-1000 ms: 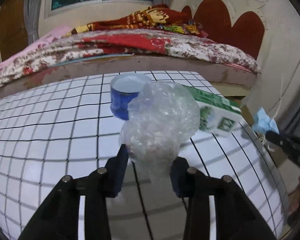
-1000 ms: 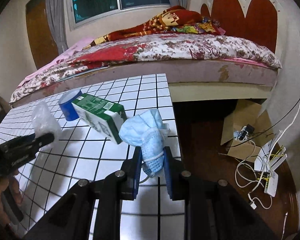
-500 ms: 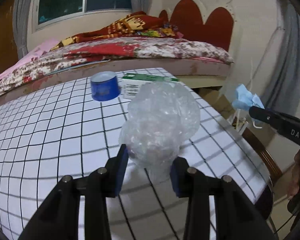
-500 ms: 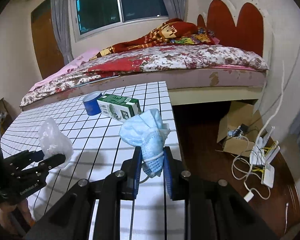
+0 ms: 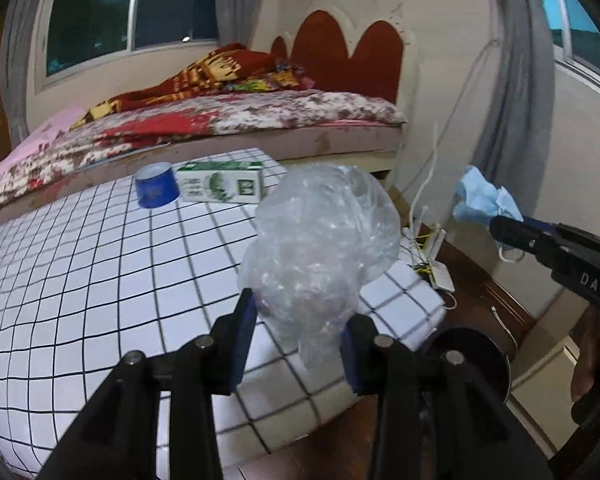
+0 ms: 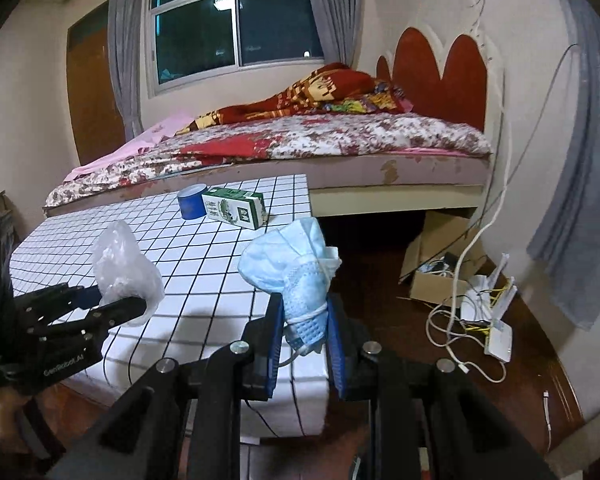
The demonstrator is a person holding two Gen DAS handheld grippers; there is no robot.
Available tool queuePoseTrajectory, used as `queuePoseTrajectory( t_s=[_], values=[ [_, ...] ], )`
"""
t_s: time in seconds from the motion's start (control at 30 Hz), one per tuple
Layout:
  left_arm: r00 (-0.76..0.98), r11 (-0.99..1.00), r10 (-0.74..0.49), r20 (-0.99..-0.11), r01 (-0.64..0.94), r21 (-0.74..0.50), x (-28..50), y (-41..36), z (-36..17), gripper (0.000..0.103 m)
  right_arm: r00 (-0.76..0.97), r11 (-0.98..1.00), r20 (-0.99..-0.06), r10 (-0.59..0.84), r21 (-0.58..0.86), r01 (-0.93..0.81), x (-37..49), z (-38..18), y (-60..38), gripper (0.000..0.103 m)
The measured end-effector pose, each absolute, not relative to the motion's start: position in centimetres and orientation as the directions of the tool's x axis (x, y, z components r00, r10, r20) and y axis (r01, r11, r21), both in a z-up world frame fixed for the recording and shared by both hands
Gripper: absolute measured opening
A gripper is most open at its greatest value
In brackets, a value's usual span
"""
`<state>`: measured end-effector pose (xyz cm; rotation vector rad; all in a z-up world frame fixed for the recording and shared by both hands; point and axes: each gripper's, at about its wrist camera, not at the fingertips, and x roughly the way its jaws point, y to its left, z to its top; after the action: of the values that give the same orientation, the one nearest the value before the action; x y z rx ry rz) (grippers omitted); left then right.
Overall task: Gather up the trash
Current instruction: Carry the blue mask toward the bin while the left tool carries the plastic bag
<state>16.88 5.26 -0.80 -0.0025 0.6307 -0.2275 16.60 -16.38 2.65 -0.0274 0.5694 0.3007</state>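
The left gripper has its fingers clamped on a crumpled clear plastic bag, which bulges up above the blue pads and is held in the air over the near corner of the tabletop — a white surface with a black grid. The right gripper has its fingers pressed together on a bunched blue face mask, its ear loop dangling below the pads; the mask is held off the tabletop's right edge, above the dark wooden floor.

Left on the tabletop, at its far end near the bed, are a blue cup and a green-and-white carton lying on its side, just beside each other. On the floor to the right lie a cardboard box and a tangle of white cables by the wall. In the left wrist view, a dark round object sits on the floor just beyond the tabletop's corner — too hidden to identify.
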Motion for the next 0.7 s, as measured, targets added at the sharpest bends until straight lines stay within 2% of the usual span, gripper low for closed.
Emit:
queuePoseTrajectory(
  t_s=[0.27, 0.7],
  values=[
    [0.773, 0.958, -0.266, -0.577, 0.277, -0.07, 15.3, 1.4, -0.7, 0.04, 0.828, 0.976, -0.523, 0.202, 0.032, -0.218, 13.2, 2.4, -21.8, 0.023],
    [0.725, 0.922, -0.324, -0.608, 0.385, -0.033, 14.2, -4.7, -1.8, 0.04, 0.831, 0.988, -0.535, 0.154, 0.085, -0.129, 10.7, -0.1, -27.3, 0.023]
  ],
)
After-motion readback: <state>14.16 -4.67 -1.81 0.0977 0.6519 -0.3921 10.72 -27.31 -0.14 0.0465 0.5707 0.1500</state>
